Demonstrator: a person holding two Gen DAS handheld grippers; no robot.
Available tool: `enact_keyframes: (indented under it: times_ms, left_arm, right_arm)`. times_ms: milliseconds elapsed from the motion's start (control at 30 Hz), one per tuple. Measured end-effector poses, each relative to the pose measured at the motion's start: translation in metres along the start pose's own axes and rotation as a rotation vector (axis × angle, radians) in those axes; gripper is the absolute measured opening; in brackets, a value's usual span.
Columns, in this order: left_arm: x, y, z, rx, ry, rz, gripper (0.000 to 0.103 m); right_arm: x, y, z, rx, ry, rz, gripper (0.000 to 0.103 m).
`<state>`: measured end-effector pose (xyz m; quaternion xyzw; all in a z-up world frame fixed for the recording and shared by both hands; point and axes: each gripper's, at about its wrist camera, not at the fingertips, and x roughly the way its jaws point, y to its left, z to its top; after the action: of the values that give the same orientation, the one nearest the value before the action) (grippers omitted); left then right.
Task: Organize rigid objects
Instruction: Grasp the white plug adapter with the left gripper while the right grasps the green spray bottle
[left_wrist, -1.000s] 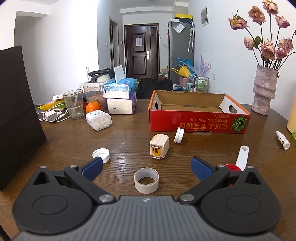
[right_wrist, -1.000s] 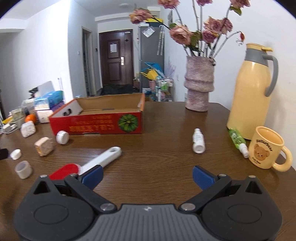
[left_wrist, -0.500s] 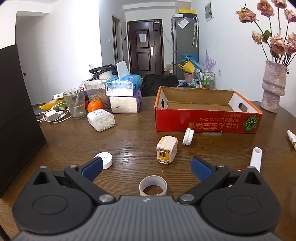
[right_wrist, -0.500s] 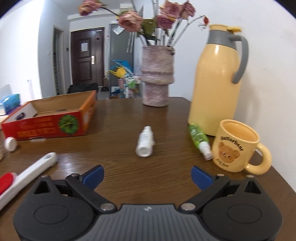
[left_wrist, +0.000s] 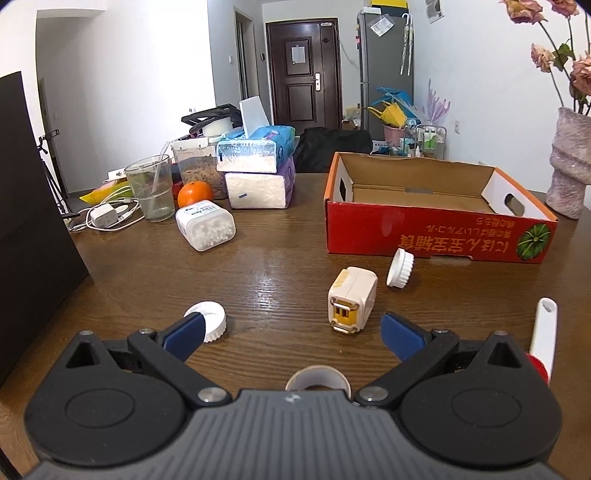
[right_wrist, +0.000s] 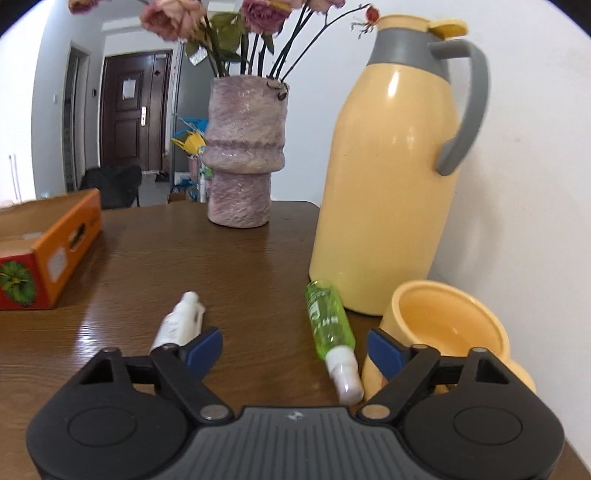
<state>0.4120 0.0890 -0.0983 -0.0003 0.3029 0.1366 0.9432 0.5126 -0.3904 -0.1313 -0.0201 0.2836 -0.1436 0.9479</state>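
- The left gripper (left_wrist: 291, 332) was held low over the table, jaws spread and empty, with the tape ring (left_wrist: 317, 378) lying between them, seemingly lined up for a grasp.
- The right gripper (right_wrist: 295, 347) was held with jaws spread and empty around the green bottle (right_wrist: 329, 320), likely its target.
- The box (left_wrist: 436, 236) was seen empty, well apart, presumably the destination.

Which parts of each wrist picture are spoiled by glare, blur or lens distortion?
Left wrist view: sharp overall; window glare streaks the table between the pill bottle and the white adapter; the fisheye bends the dark panel at the edge. Right wrist view: soft with motion blur, worst on the red box and white bottle; a highlight runs down the yellow thermos.
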Motion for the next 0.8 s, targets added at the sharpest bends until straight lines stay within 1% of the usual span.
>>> enact_keyframes:
  times_ms: [67, 133, 300, 433, 667, 800]
  left_arm:
    - [0.006, -0.002, 0.004, 0.005, 0.007, 0.003, 0.103]
    - [0.012, -0.004, 0.007, 0.007, 0.017, 0.012, 0.103]
    - [0.029, -0.007, 0.016, 0.002, 0.039, 0.023, 0.103]
    - [0.039, -0.009, 0.021, 0.009, 0.047, 0.032, 0.103]
    - [0.051, -0.011, 0.026, 0.006, 0.061, 0.037, 0.103]
    - [0.056, -0.011, 0.028, 0.008, 0.065, 0.042, 0.103]
  right_arm:
    - [0.013, 0.004, 0.005, -0.025, 0.014, -0.016, 0.077]
    - [0.023, 0.007, 0.009, -0.041, 0.024, -0.023, 0.074]
    - [0.044, 0.013, 0.017, -0.062, 0.042, -0.053, 0.072]
    - [0.058, 0.02, 0.023, -0.101, 0.06, -0.064, 0.065]
    - [0.073, 0.026, 0.026, -0.141, 0.074, -0.104, 0.062]
    - [0.086, 0.027, 0.03, -0.19, 0.109, -0.147, 0.058]
